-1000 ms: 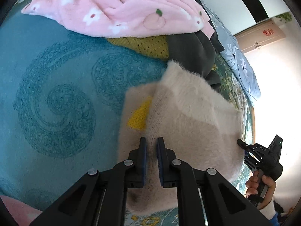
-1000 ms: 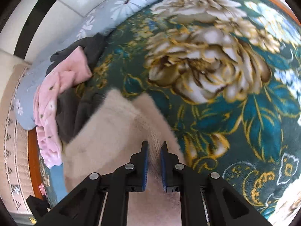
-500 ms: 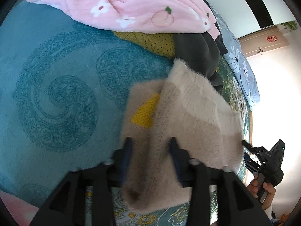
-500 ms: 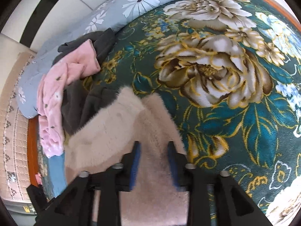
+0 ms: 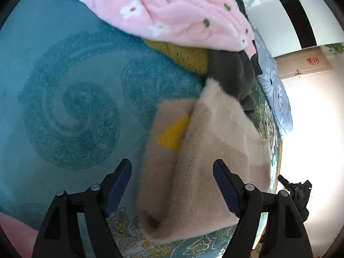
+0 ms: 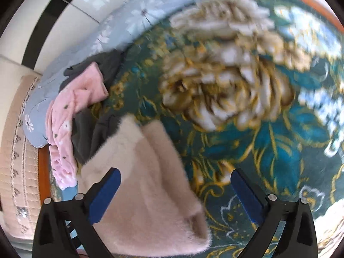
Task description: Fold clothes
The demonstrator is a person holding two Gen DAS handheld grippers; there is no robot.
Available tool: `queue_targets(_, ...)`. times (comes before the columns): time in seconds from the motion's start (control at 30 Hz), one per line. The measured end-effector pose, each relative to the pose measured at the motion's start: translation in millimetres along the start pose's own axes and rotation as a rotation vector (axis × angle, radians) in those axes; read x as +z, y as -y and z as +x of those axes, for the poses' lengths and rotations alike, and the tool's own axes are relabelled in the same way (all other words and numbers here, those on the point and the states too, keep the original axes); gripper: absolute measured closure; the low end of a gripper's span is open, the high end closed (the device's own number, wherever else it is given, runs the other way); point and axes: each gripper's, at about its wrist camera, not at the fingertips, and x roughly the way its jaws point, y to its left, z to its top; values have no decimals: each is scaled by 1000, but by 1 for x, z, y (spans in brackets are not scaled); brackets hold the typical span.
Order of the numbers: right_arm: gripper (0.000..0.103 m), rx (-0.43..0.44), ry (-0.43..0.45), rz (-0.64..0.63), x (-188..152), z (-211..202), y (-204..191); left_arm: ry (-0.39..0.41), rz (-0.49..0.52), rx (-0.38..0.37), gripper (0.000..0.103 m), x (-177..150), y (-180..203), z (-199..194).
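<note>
Two grippers, both mine, both letting go. My left gripper (image 5: pixel 172 173) is opening, jaws wide, pads clear of the fabric; the folded cream sweater (image 5: pixel 206 159) lies between and below them, not pinched. In the left wrist view the sweater sits at centre, running from 6 o'clock up toward 1 o'clock, yellow patch (image 5: pixel 172 135) showing in the fold seam. The teal blanket (image 5: pixel 68 99) fills 9 o'clock; the unfolded pile is at 12: pink fleece (image 5: pixel 180 17) on top, mustard knit (image 5: pixel 185 56) and a dark grey garment (image 5: pixel 232 73) under it, the grey one touching the sweater's far corner. My right gripper (image 6: pixel 175 185) is also opening, at full spread, nothing held; the sweater (image 6: pixel 150 185) lies under its left finger, from 6 to 10 o'clock in that view, with the big flower print at 1 o'clock. This view is motion-blurred, so exact edge contact is unclear. Risks as I judge them: fuzzy pile could snag on a pad as I pull away and drag the top layer open; the fold looks loose at the seam and may spring back; reaching for the pile at 12 could nudge the sweater, since the grey garment touches it.
</note>
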Motion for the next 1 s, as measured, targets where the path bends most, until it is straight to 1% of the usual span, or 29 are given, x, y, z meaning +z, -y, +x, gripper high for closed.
queue_targets(0.1, 0, 21, -56, 14, -3, 20, 5, -44, -6, 6, 24, 3, 0, 15)
queue_targets(0.17, 0, 32, -70, 25, -3, 32, 7, -76, -15, -3, 24, 5, 0, 25)
queue_targets(0.23, 0, 54, -79, 42, 0, 42, 9, -83, -5, -3, 24, 6, 2, 30)
queue_targets(0.3, 0, 75, -92, 53, 2, 51, 10, -78, 21, -26, 24, 7, 7, 34)
queue_targets(0.4, 0, 68, -108, -1, 4, 59, 4, -99, 37, -39, 24, 10, 9, 41)
queue_targets(0.53, 0, 75, -127, -49, 8, 62, 0, -109, 9, -66, 24, 15, 6, 47)
queue_targets(0.6, 0, 97, -119, -23, 11, 62, 4, -112, 10, -73, 24, 16, 7, 49)
queue_targets(0.73, 0, 109, -100, 57, 13, 64, 10, -110, 19, -78, 25, 14, 10, 51)
queue_targets(0.77, 3, 115, -91, 68, 12, 63, 10, -109, 19, -81, 26, 14, 10, 51)
queue_targets(0.8, 11, 128, -88, 70, 12, 64, 9, -108, 19, -83, 26, 14, 11, 51)
queue_targets(0.83, 17, 139, -94, 69, 10, 64, 8, -107, 20, -83, 26, 13, 11, 52)
queue_targets(0.87, 26, 156, -111, 67, 8, 67, 5, -105, 22, -84, 27, 13, 12, 52)
queue_targets(0.9, 32, 170, -132, 56, 4, 69, 2, -103, 23, -83, 28, 12, 12, 52)
queue_targets(0.93, 32, 160, -142, 28, 1, 71, -2, -102, 25, -80, 29, 12, 12, 53)
queue_targets(0.97, 34, 135, -136, -11, -2, 70, -6, -101, 27, -76, 31, 12, 13, 53)
queue_targets(1.0, 34, 121, -128, -29, -3, 70, -9, -99, 28, -73, 32, 11, 13, 54)
